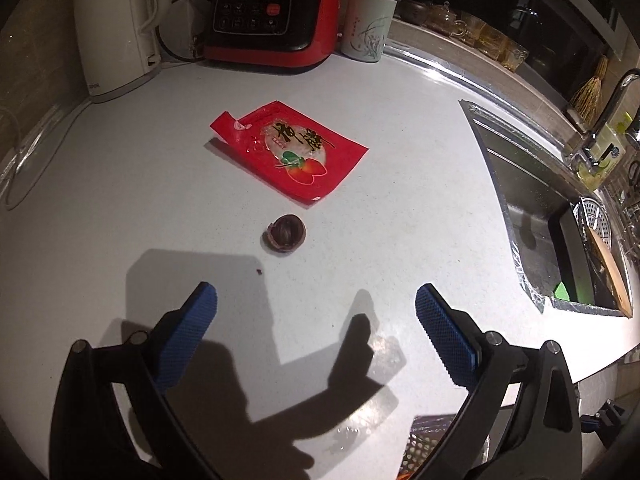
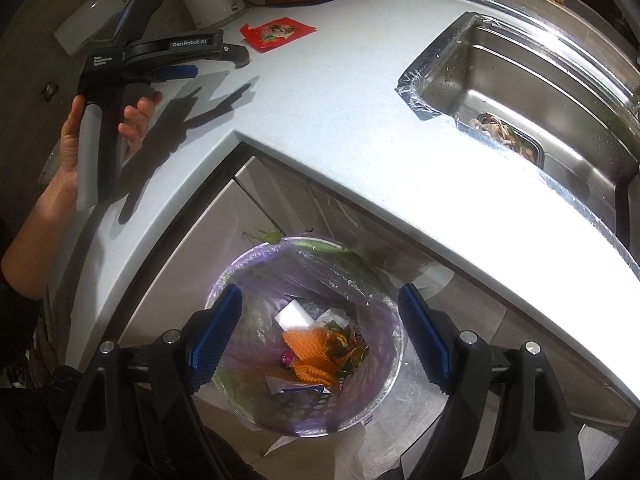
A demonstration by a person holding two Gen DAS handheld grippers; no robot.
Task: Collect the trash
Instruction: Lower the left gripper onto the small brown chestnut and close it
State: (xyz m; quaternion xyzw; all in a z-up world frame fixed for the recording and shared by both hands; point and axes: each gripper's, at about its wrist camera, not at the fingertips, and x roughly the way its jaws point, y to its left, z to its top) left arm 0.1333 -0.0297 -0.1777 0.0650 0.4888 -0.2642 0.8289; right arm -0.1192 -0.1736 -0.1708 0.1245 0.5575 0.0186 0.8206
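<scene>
A pale countertop (image 1: 400, 160) carries a red wrapper (image 1: 288, 150) at its middle, with a brown shell (image 1: 285, 233) just nearer. At the far edge stand a white kettle (image 1: 116, 28), a red cooker (image 1: 272, 12) and a cup (image 1: 368, 26).

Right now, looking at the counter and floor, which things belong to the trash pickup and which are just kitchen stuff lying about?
Job:
- red snack wrapper
- dark fruit shell
- small dark crumb
- lined trash bin on the floor

Not the job:
- red cooker
- white kettle
- ceramic cup
- sink with dishes

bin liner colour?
Translucent purple. The bin liner shows best in the right wrist view, under the open right gripper.
</scene>
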